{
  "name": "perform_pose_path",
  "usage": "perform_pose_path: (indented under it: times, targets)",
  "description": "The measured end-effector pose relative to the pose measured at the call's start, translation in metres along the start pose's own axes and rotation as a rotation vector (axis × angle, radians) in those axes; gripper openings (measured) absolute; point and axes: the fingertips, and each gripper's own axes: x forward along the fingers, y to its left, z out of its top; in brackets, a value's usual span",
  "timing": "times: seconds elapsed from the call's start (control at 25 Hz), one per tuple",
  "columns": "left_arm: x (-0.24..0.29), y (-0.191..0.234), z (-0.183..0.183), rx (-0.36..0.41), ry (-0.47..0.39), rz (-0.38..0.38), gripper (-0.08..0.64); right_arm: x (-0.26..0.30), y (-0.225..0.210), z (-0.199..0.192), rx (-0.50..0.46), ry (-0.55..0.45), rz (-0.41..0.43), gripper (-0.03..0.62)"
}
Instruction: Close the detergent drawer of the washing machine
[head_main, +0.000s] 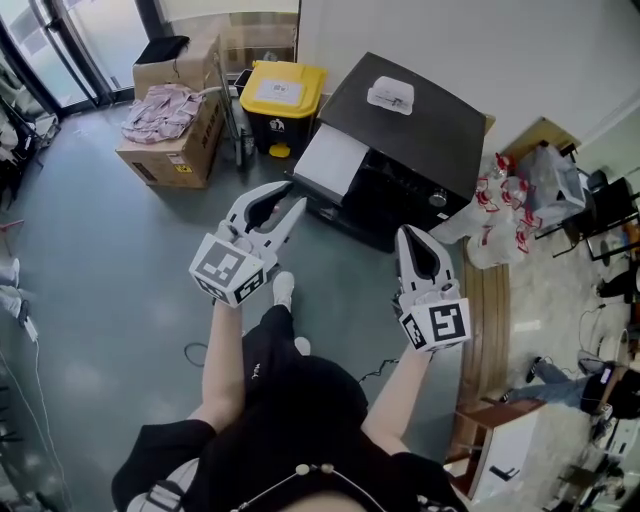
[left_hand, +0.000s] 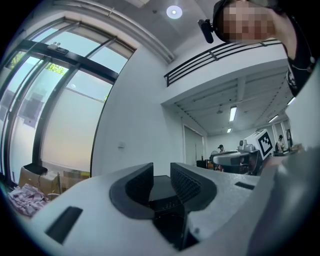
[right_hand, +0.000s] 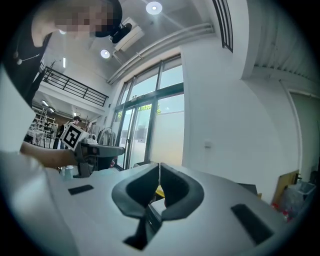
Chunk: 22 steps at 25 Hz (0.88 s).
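Fingers apart and empty on your left gripper, together on your right gripper; short of the black washing machine, a crooked shove could jam its detergent drawer.

Daylight pours into my head view from the glazed doors at upper left, laying a pale sheen on the grey floor. The shadows I see there are soft and faint. In the left gripper view, tall windows glow washed-out and a round ceiling lamp flares white. The right gripper view shows two ceiling spots blown out. Both gripper views bend hard toward black corners, and the left gripper, close to its lens, looks slightly soft.
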Motion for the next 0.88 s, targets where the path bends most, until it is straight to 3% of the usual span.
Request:
perform_pose_path:
  times: [0.24, 0.48, 0.64, 0.76, 0.88]
  targets:
    - [0.042, 0.040, -0.004, -0.020, -0.015, -0.071, 0.097, 0.057, -0.026, -0.005, -0.006, 0.036, -0.009, 0.054]
    - [0.088, 0.092, -0.017, -0.061, -0.004, -0.125, 0.097, 0.123, -0.045, -0.021, -0.052, 0.117, -0.036, 0.060]
    - [0.109, 0.115, -0.030, -0.038, 0.040, -0.148, 0.097, 0.157, -0.051, -0.028, -0.071, 0.150, -0.054, 0.064]
    - [0.120, 0.134, -0.046, -0.026, 0.082, -0.151, 0.097, 0.175, -0.055, -0.037, -0.029, 0.156, -0.052, 0.066]
    - [0.126, 0.155, -0.072, -0.101, 0.098, -0.151, 0.097, 0.189, -0.062, -0.055, 0.027, 0.166, -0.048, 0.064]
